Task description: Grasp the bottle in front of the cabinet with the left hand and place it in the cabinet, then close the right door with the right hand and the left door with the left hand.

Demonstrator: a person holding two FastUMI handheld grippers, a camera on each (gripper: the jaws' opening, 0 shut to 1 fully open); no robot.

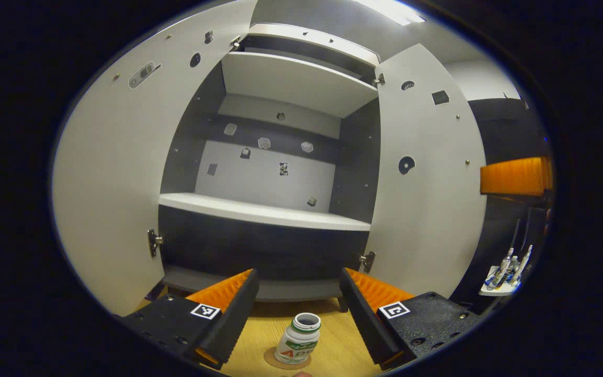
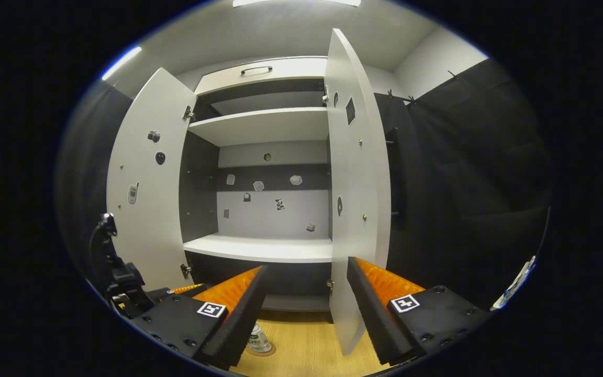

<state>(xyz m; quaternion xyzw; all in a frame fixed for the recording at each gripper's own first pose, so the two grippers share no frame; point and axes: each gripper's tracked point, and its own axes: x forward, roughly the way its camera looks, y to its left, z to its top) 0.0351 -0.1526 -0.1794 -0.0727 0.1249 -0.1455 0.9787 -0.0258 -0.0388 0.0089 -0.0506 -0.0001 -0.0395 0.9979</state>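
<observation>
Two doors of the cabinet (image 1: 280, 209) are seen swung wide open: the left door (image 1: 123, 173) and the right door (image 1: 427, 178). White shelves (image 1: 265, 212) are seen inside, with small stickers on the back panel. The bottle (image 1: 298, 339) is stood upright on the wooden tabletop (image 1: 341, 345), in front of the cabinet and outside it; its cap is off and its mouth is open. In the left gripper view, the left claw (image 1: 299, 309) is held wide open above and around the bottle, with one finger on either side and neither touching it; nothing is gripped. In the right gripper view, the right claw (image 2: 306, 309) is likewise held wide open and empty, pointed at the edge of the right door (image 2: 356, 209), and the bottle (image 2: 258, 339) is seen low at the left, partly hidden behind a finger.
</observation>
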